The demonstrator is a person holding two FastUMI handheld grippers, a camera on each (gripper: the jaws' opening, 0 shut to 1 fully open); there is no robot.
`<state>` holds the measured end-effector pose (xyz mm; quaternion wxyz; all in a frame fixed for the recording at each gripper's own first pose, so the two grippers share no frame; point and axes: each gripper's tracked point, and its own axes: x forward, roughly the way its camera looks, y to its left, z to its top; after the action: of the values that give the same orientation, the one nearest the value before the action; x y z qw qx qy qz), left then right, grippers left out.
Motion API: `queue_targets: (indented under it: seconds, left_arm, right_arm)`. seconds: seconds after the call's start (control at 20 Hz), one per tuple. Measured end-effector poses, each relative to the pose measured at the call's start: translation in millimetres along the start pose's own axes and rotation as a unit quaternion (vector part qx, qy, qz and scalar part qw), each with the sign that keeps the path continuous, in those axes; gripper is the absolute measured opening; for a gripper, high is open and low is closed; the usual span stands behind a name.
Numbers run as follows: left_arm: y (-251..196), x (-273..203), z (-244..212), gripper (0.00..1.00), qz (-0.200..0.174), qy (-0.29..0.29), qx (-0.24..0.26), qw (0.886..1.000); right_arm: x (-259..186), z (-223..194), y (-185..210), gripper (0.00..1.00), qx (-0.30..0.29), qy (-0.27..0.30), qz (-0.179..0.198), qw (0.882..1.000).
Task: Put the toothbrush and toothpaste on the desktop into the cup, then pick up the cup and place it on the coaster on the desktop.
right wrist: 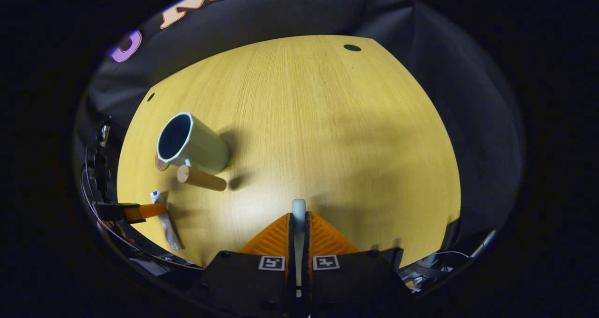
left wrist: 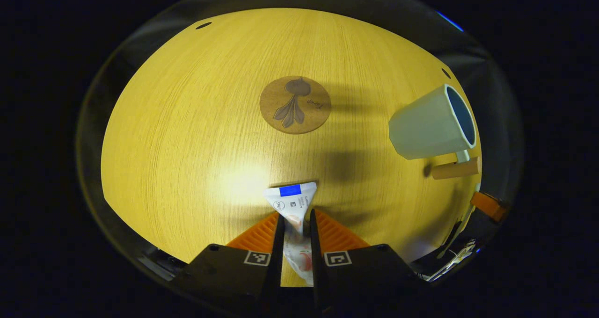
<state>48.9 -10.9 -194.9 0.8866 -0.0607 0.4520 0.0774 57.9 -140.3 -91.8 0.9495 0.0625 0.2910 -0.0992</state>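
Left gripper (left wrist: 295,224) clenched on toothpaste (left wrist: 295,205): both fingers pressed on the tube's sides, tube's long axis in line with the fingers, flat crimped end pointed forward toward coaster (left wrist: 295,104), other end back between the fingers. Held over desktop (left wrist: 187,135); could not tell whether lifted or touching.

Right gripper (right wrist: 298,220) clamped on toothbrush (right wrist: 298,208): thin pale shaft pinched between both fingers, long axis along the fingers, rounded end poking just past the tips, pointed forward over bare wood. Could not tell head from handle.

Relative to cup (left wrist: 433,124):
- stood upright on desktop, pale outside, dark inside, mouth empty
- wooden handle (left wrist: 456,169) stuck out sideways from its wall, on the near side in both views
- coaster lay flat well apart from cup, round, brown, leaf-like motif, nothing on it
- in right gripper view, toothpaste seen near cup (right wrist: 192,142), past the handle side, gripped by the other tool, long axis roughly toward and away from cup
- toothbrush well apart from cup, on the side opposite the toothpaste
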Motion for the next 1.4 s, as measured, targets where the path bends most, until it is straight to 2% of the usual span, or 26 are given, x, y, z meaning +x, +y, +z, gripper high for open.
queue_targets:
  seconds: [0.05,0.15,0.2,0.35,0.6,0.7,0.8,0.9,1.05,1.25,1.4]
  left_arm:
    - [1.1,0.3,-1.3,0.27,0.002,0.002,0.0,1.0]
    - [3.3,1.9,-0.9,0.22,0.007,-0.001,0.0,1.0]
    - [4.0,1.4,-0.7,0.17,0.009,-0.005,0.007,1.0]
    - [1.5,-0.2,0.6,0.11,0.016,-0.018,0.007,1.0]
    - [-0.6,-8.6,11.0,0.04,-0.047,-0.081,-0.04,0.995]
    - [-5.2,-16.1,20.0,0.02,-0.082,-0.11,-0.078,0.988]
    - [-10.7,-29.7,34.1,0.02,-0.117,-0.143,-0.112,0.976]
    - [-11.7,-44.3,50.4,0.02,-0.138,-0.17,-0.125,0.968]
    - [-11.1,-67.0,60.6,0.01,-0.153,-0.21,-0.128,0.957]
    - [-4.5,-96.2,76.7,0.02,-0.144,-0.268,-0.122,0.945]
    - [0.8,-113.3,81.3,0.01,-0.13,-0.305,-0.116,0.936]
  right_arm:
    - [0.7,3.6,-1.0,0.07,-0.001,-0.002,0.002,1.0]
    - [1.9,12.2,-1.0,0.07,-0.006,-0.007,0.008,1.0]
    - [2.2,17.4,0.2,0.07,-0.01,-0.012,0.012,1.0]
    - [1.6,33.5,8.4,0.07,-0.019,-0.03,0.025,0.999]
    - [-10.7,78.9,28.0,0.07,-0.004,-0.092,0.058,0.994]
    - [-20.4,98.9,33.5,0.07,0.002,-0.122,0.07,0.99]
    - [-36.4,115.1,47.4,0.07,0.005,-0.149,0.099,0.984]
    - [-55.7,135.6,68.8,0.07,0.013,-0.183,0.148,0.972]
    - [-89.4,168.1,105.2,0.07,0.027,-0.244,0.226,0.943]
    - [-128.4,201.8,116.5,0.07,-0.023,-0.359,0.267,0.894]
    - [-121.6,227.5,120.3,0.07,-0.034,-0.408,0.274,0.87]
